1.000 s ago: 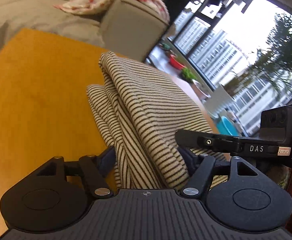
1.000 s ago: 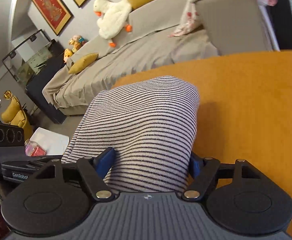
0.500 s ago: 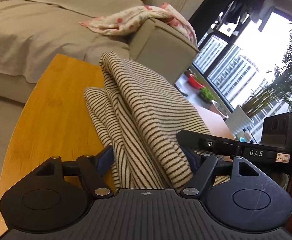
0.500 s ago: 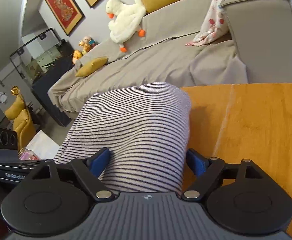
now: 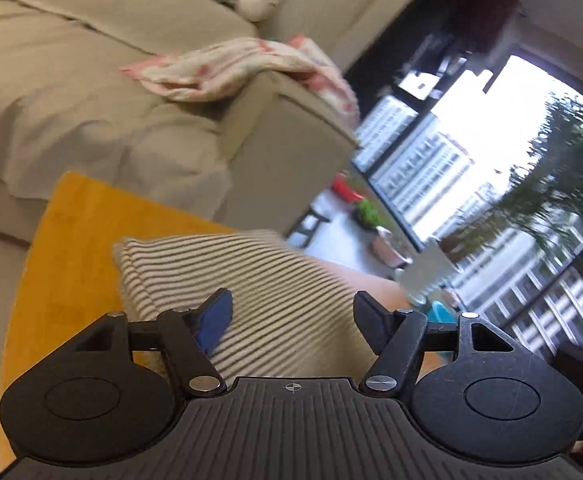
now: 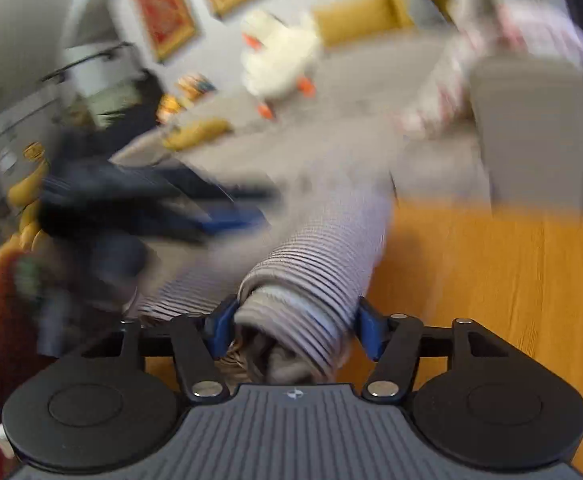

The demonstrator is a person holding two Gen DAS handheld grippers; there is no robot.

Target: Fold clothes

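A living room with a long beige fabric sofa [image 5: 91, 92] fills the far side, and tall dark-framed windows [image 5: 471, 184] showing pale tower blocks stand at the far right of the left wrist view. In front of the sofa lies a yellow-orange wooden table [image 5: 71, 248], whose far edge runs just before the sofa's base and whose left edge curves down the left side of that view; a broad bare stretch of it [image 6: 491, 280] lies open to the right of the garment in the right wrist view. The folded cream-and-dark striped knit garment [image 5: 259, 292] rests on the table near its far right corner, with its folded edges stacked at the left. The left gripper [image 5: 291, 320] hangs over the garment, its jaws closing but apart, neither blue pad pressing the cloth. The right gripper [image 6: 291, 320] has the bunched near end of the garment [image 6: 311, 276] between its jaws, which are closing, both blue pads against the fabric. A pink-and-white patterned cloth [image 5: 231, 68] drapes over the sofa's armrest, and a white plush duck with orange feet [image 6: 279, 64] sits on the sofa, blurred.
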